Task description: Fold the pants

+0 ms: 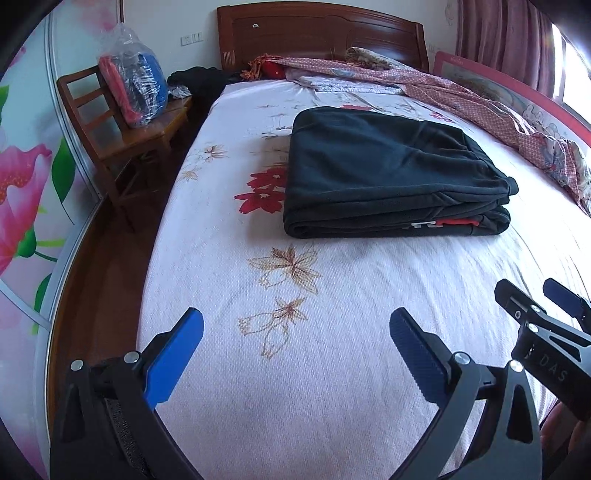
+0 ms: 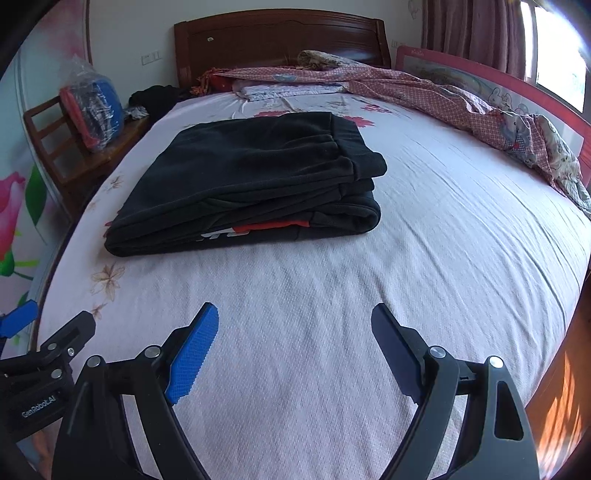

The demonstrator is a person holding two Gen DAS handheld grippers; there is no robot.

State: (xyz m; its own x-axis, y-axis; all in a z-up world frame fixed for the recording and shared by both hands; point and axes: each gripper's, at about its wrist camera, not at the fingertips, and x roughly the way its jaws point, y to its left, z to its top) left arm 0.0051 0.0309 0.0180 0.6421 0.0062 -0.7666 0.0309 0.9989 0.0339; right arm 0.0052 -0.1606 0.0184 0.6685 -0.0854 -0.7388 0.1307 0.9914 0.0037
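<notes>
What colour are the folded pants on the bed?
Black pants, with a red and white bit at the edge; right wrist view shows it best.

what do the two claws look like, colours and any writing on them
Both are black, Y-shaped frames with silver rivets and ribbed blue pads. The left claw and right claw match. White lettering shows on their bodies: "GenRobot.AI" on the left, "DAS" on the right.

Matt black fleecy cloth pants [image 1: 388, 170] lie on a woven, textured bedsheet [image 1: 332, 350] before a glossy wooden headboard [image 1: 317, 37].

Home bedroom: bed [image 1: 332, 369], wooden headboard [image 1: 317, 33] (curtained window [image 2: 554, 55])
</notes>
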